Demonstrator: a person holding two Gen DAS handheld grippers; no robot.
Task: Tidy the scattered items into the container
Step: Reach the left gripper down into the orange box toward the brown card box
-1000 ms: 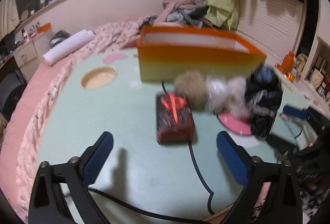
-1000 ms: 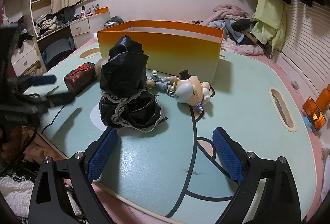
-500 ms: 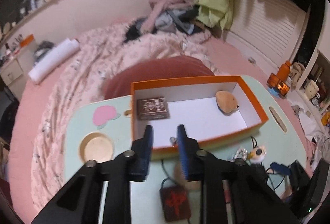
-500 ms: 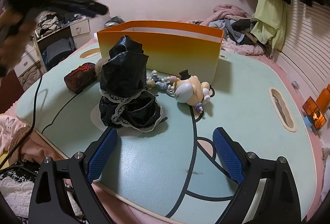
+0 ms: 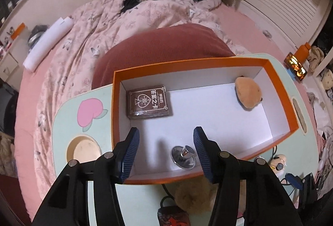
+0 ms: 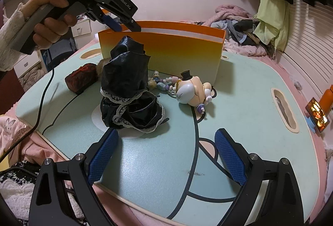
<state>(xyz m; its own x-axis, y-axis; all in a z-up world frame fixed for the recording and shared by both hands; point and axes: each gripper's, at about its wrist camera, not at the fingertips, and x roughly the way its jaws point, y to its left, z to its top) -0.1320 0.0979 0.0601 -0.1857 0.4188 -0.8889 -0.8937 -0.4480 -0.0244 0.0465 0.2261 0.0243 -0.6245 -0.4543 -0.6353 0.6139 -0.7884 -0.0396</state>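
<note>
Left gripper (image 5: 165, 146) hung over the orange box (image 5: 281, 88), pointing steeply down into it. Jaws had just been opening, now partly apart, nothing clamped. A small shiny metal piece (image 5: 183, 157) lay on the white box floor below, near the right pad, not touching either pad. From the right wrist view, a hand (image 6: 46, 22) in a pale knit sleeve held that gripper (image 6: 124, 27) above the box's left end.

Also in the box: brown card deck (image 5: 149, 102) far left, tan plush (image 5: 247, 93) against the far right wall.

Right gripper (image 6: 165, 155) was wide open, empty, low over the near edge of the mint green table (image 6: 249, 101).

Loose on the table, near side of the box: black lace-trimmed garment (image 6: 127, 90) in a heap at centre-left, dark red pouch (image 6: 82, 78) left of it, a fur pompom mostly hidden behind them, duck figure with a top hat (image 6: 190, 90) lying on its side to the right, a bead string (image 6: 164, 81) between garment and duck. Black cable (image 6: 44, 95) ran off the table's left edge.
</note>
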